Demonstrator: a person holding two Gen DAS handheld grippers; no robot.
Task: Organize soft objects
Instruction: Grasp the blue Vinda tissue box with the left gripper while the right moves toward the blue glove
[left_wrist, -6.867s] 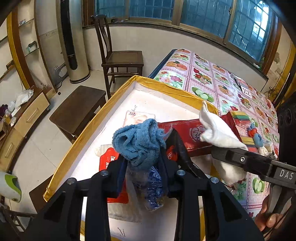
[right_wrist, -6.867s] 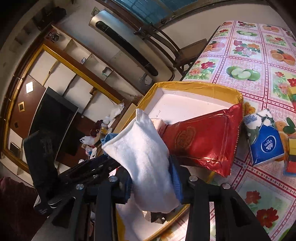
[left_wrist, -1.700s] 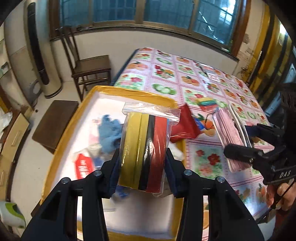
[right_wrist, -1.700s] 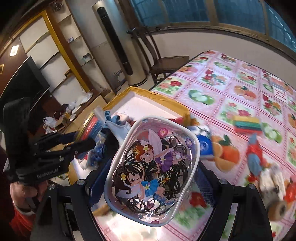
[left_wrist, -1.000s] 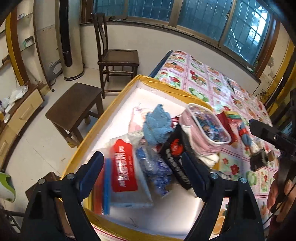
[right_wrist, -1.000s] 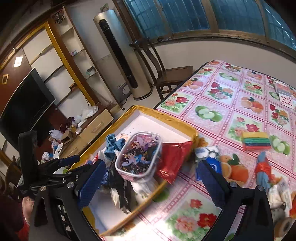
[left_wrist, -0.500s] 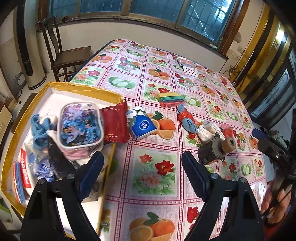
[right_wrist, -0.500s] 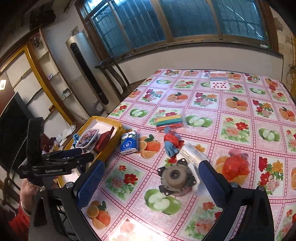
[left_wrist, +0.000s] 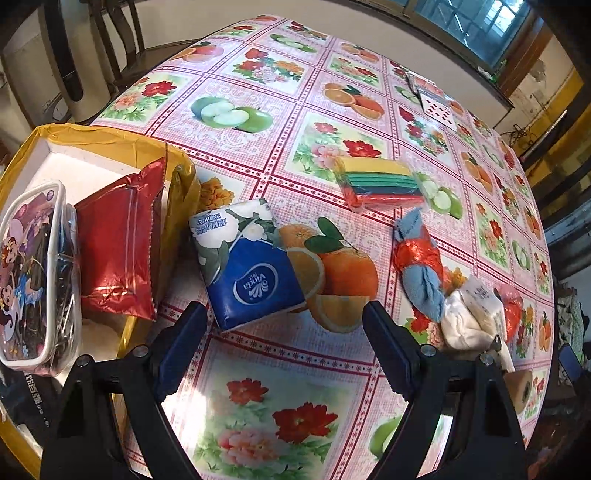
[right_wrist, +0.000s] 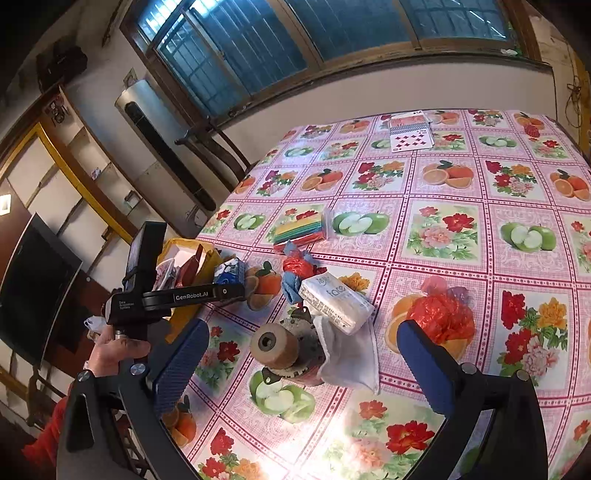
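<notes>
My left gripper (left_wrist: 282, 308) is open and empty, low over the flowered tablecloth, with a blue tissue pack (left_wrist: 247, 262) just ahead between its fingers. Further right lie a striped multicolour cloth pack (left_wrist: 380, 181), a red-and-blue cloth bundle (left_wrist: 421, 266) and a white tissue pack (left_wrist: 469, 317). My right gripper (right_wrist: 303, 328) is also open and empty. Between its fingers I see a brown roll (right_wrist: 275, 345), the white tissue pack (right_wrist: 334, 299) on a white cloth (right_wrist: 351, 354), and a red plastic bag (right_wrist: 439, 314).
A yellow-rimmed box (left_wrist: 92, 136) at the table's left end holds a red foil bag (left_wrist: 118, 240) and a cartoon pouch (left_wrist: 29, 273). Playing cards (right_wrist: 410, 136) lie at the far side. A hand (right_wrist: 114, 347) holds the left gripper. A chair stands beyond the table.
Both grippers let go of their loads into the box and drew back over the table. The left has closed in on the blue tissue pack, the right on the roll and white pack.
</notes>
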